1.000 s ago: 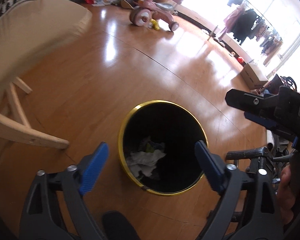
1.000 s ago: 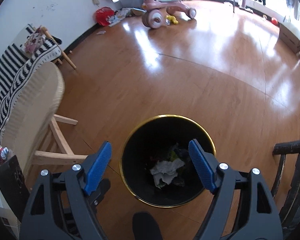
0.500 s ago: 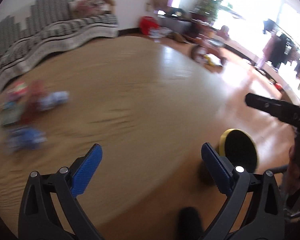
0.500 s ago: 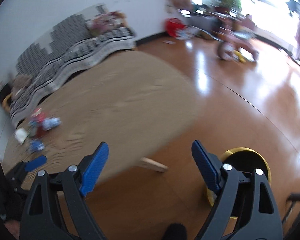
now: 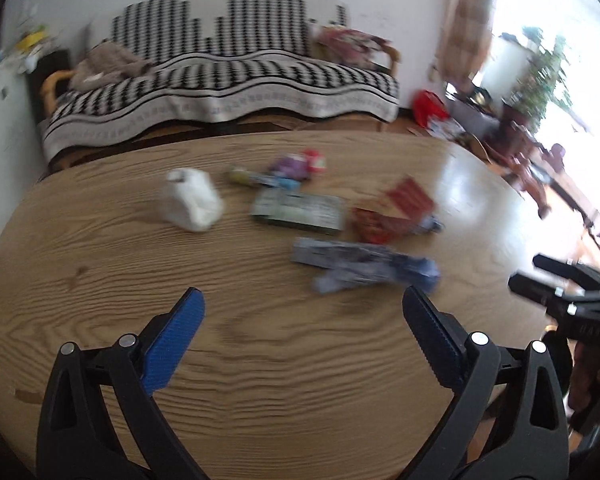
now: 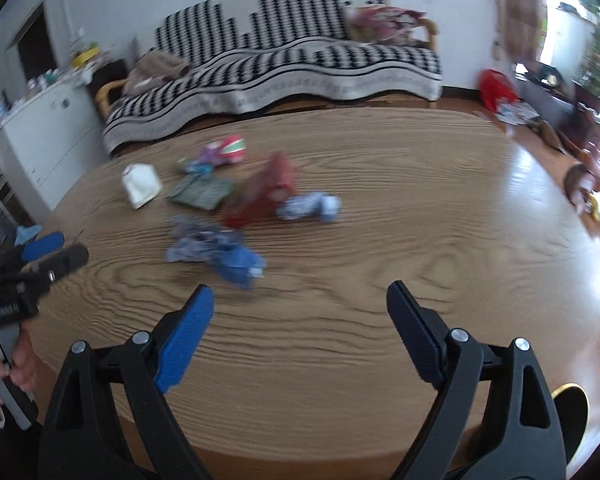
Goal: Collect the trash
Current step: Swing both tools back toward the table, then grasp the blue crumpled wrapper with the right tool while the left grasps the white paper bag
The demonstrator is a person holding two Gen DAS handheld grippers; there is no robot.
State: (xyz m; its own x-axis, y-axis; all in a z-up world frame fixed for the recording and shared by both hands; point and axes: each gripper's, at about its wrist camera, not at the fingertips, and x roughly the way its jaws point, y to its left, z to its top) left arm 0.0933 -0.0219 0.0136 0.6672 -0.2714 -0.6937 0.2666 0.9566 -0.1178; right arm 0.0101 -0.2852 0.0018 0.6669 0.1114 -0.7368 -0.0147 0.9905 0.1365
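Observation:
Several pieces of trash lie on the round wooden table (image 5: 260, 360): a blue crumpled wrapper (image 5: 364, 266), a red packet (image 5: 392, 212), a green flat packet (image 5: 298, 210), a white crumpled bag (image 5: 190, 200) and small colourful wrappers (image 5: 296, 166). My left gripper (image 5: 304, 320) is open and empty above the table, short of the blue wrapper. My right gripper (image 6: 300, 316) is open and empty, just short of the same blue wrapper (image 6: 216, 250). The red packet (image 6: 264, 192), a pale blue wrapper (image 6: 310, 208) and the white bag (image 6: 140, 186) lie farther off.
The black bin with a gold rim (image 6: 572, 420) stands on the floor at the table's near right. A sofa with a black-and-white throw (image 5: 220, 68) stands behind the table. A white cabinet (image 6: 44, 132) is at the left. Toys lie on the floor (image 6: 592, 184) at the right.
Both grippers have swung up from over the bin on the floor to over the table with the trash. Both stay open and empty.

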